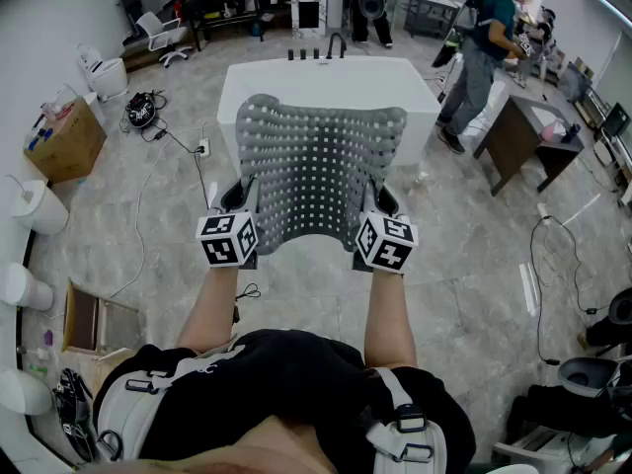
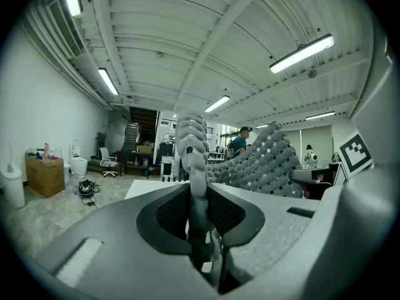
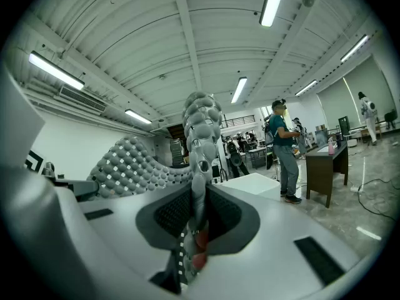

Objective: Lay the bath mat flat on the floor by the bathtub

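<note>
**Mat gripped at both corners, still off the floor**

The left gripper [image 2: 190, 195] has its jaws nearly together, pinching the near left edge of the bath mat [image 1: 318, 166]. The mat rises from the jaws and arches forward in the air toward the bathtub [image 1: 296, 75] ahead. The right gripper [image 3: 197, 212] pinches the near right edge the same way. My advice is to hold both grippers level and well apart so the sheet is taut, lower it to the floor [image 1: 474, 255] beneath them with the far edge first, and release only once it lies flat.
</note>
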{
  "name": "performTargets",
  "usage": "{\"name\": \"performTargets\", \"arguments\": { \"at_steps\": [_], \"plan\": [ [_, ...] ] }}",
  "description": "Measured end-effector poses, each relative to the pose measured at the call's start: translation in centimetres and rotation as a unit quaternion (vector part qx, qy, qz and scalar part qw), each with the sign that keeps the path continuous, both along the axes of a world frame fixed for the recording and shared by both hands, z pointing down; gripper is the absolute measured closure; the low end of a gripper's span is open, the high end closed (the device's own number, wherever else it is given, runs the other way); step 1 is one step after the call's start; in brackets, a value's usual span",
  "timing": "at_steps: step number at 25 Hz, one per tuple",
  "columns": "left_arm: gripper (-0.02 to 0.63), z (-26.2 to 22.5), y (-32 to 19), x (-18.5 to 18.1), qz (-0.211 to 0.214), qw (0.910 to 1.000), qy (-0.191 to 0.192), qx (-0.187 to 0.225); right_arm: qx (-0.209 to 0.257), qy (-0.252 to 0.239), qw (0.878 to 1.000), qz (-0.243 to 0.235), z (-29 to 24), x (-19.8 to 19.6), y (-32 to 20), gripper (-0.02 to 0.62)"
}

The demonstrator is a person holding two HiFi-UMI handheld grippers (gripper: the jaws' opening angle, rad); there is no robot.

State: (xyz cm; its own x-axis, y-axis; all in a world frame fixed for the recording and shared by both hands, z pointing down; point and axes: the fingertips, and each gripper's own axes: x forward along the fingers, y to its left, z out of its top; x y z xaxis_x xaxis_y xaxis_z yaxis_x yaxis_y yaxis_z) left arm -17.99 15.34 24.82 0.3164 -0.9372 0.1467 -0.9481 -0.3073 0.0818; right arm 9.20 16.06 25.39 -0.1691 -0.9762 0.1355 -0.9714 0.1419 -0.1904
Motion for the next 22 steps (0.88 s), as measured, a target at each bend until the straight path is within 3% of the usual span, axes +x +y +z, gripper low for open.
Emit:
{"name": "performTargets", "arguments": {
  "at_steps": [8,14,22],
  "plan": [
    [0.532,0.0,0.5,1.2,0.000,1.0000,-0.006,-0.001,0.009,-0.022,1.000,0.003,0.1,1.4,0.7,0.531],
    [0.532,0.4,0.2,2.3,-0.004,1.0000,-0.007,-0.006,0.009,-0.012,1.000,-0.001,0.5,2.5,0.5,0.531],
    [0.532,1.3,-0.1,6.2,-0.007,0.9999,-0.011,-0.005,0.008,-0.009,1.000,-0.003,1.7,6.1,0.7,0.531]
  ]
}}
